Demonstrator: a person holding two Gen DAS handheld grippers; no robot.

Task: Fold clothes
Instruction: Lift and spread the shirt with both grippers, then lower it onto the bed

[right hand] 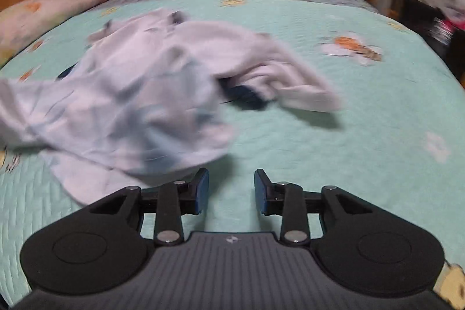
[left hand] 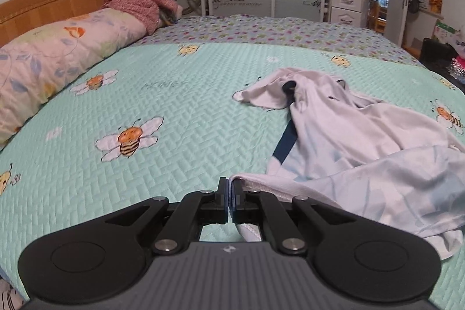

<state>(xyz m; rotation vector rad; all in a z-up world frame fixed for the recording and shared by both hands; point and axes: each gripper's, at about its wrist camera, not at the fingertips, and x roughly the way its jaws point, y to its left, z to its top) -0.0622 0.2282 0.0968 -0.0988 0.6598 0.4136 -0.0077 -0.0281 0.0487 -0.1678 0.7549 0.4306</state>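
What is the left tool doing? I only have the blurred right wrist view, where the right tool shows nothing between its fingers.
Observer: The left tool is shut on a hem of the crumpled pale blue-white shirt.
Reviewer: Any markings on the fabric?
Observer: A dark navy stripe runs along one side.
Reviewer: What is at the headboard?
Observer: A long floral pillow with a pink knitted garment heaped at its far end.
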